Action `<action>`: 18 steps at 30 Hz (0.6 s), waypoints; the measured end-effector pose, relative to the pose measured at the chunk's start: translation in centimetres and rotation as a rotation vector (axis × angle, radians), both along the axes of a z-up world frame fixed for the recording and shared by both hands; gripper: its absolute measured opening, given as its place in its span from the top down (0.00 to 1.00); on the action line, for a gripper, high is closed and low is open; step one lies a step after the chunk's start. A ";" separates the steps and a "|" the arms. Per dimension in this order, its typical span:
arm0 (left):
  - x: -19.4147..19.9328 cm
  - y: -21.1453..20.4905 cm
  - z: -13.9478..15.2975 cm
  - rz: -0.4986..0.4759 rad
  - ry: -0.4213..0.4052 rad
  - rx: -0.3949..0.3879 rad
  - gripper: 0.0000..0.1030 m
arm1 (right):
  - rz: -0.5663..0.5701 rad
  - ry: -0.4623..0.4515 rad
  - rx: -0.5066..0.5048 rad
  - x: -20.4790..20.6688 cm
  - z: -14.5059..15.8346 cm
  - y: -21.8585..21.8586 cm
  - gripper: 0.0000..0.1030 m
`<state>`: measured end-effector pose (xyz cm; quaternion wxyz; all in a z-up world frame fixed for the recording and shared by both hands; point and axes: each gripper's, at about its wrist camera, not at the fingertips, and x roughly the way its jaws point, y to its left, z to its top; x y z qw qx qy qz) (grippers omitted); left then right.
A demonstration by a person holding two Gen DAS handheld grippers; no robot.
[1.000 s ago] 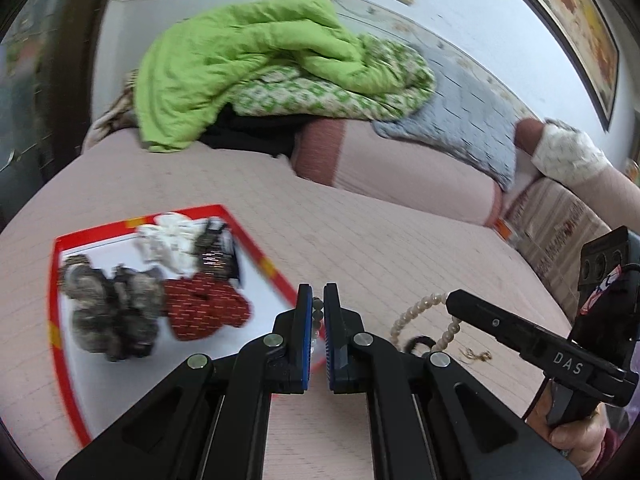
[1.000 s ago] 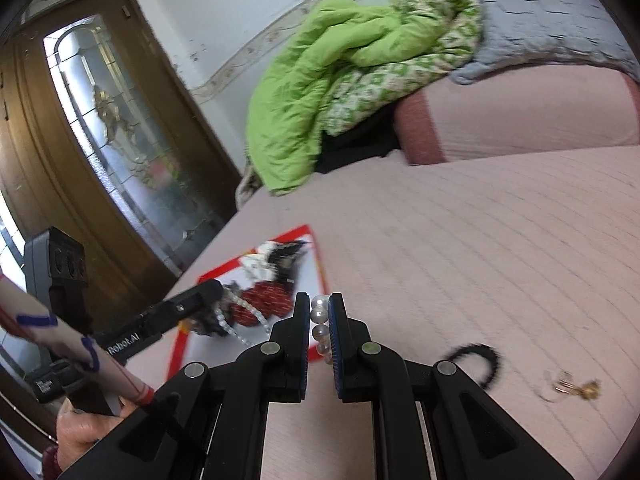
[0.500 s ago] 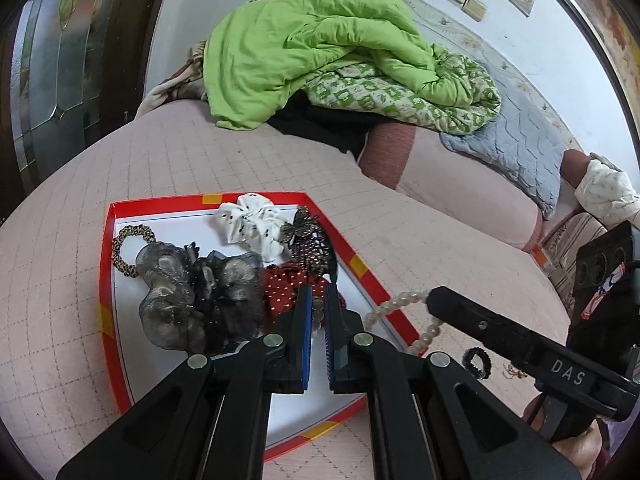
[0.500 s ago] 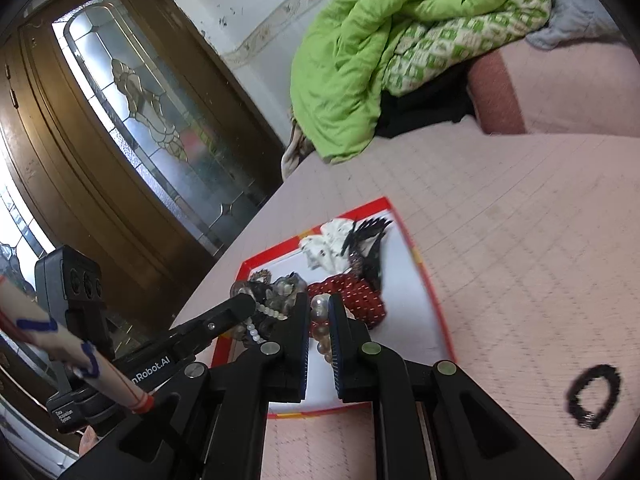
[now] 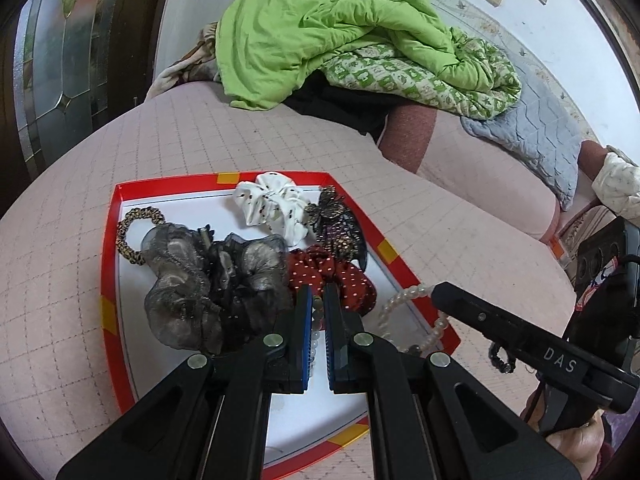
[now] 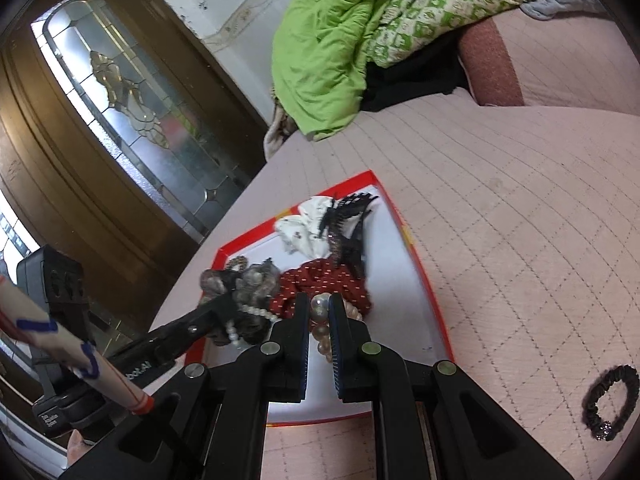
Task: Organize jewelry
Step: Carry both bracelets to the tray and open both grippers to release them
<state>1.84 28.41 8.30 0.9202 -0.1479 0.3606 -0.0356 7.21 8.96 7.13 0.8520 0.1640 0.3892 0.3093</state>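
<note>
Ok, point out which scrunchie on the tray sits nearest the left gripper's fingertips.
The red polka-dot scrunchie, touching the left gripper; the white and grey ones lie farther off.

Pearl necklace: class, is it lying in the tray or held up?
Held up: both tongs grip the pearl necklace above the red tray.

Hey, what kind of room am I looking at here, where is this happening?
Most likely a bedroom at home: a wide bed under a pink quilted cover, a heaped lime-green comforter at its head, and a wooden door with leaded glass panels beside it.
</note>
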 end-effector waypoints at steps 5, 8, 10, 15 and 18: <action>0.1 0.7 -0.6 0.023 0.020 0.006 0.95 | -0.013 -0.005 -0.043 0.2 -0.4 0.1 0.90; 0.1 1.0 -0.9 0.032 0.031 0.011 0.95 | -0.024 -0.008 -0.070 0.3 -0.8 0.1 0.90; 0.2 1.1 -1.1 0.037 0.036 0.012 0.95 | -0.034 -0.004 -0.079 0.4 -1.1 0.0 0.90; 0.4 1.2 -1.5 0.040 0.046 0.022 0.95 | -0.047 0.006 -0.095 0.7 -1.6 -0.4 0.90; 0.5 1.1 -1.7 0.042 0.054 0.032 0.95 | -0.052 0.011 -0.109 0.9 -1.9 -0.4 0.90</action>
